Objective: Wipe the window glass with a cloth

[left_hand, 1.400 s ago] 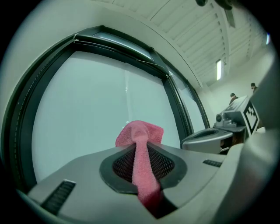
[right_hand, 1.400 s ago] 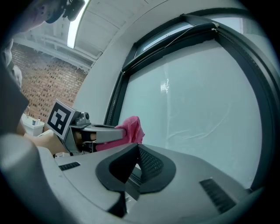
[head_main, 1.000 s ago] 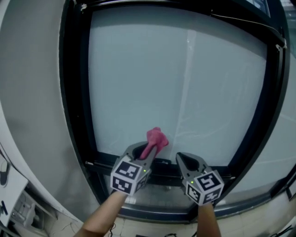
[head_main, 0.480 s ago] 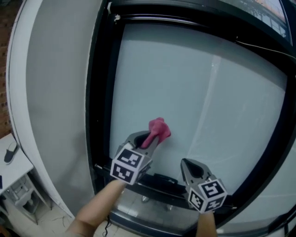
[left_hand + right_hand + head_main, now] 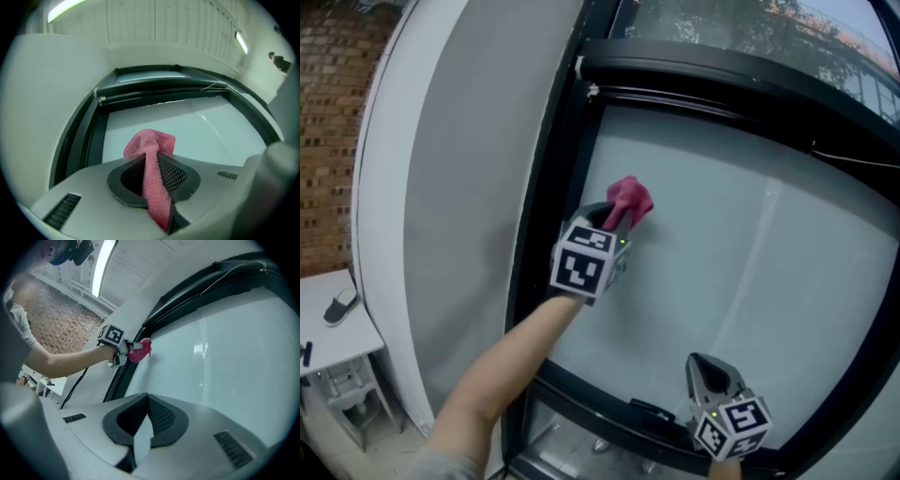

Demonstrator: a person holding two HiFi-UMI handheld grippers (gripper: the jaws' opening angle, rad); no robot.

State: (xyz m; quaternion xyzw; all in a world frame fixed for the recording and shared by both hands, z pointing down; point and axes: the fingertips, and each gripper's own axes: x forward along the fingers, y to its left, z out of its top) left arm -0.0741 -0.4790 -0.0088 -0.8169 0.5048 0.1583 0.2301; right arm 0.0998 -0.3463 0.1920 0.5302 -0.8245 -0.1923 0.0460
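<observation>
Left gripper [image 5: 614, 220]: had risen from the pane's lower edge to the upper left, jaws pinching pink cloth [image 5: 629, 199] on window glass [image 5: 750, 253]. Right gripper [image 5: 705, 367]: low, jaws together, empty. Even pressure and overlapping strokes seemed advisable.

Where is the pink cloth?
In the head view, the pink cloth is clamped in the left gripper, at the window glass near its upper-left corner, beside the black frame.

My cloth [image 5: 628, 199] is pink terry, bunched into a wad and pinched between the jaws of my left gripper [image 5: 617, 217]. Its loose end pokes forward against the window glass [image 5: 750, 253], left of centre in the head view. The glass is a pale, milky, upright pane that fills the centre and right.
</observation>
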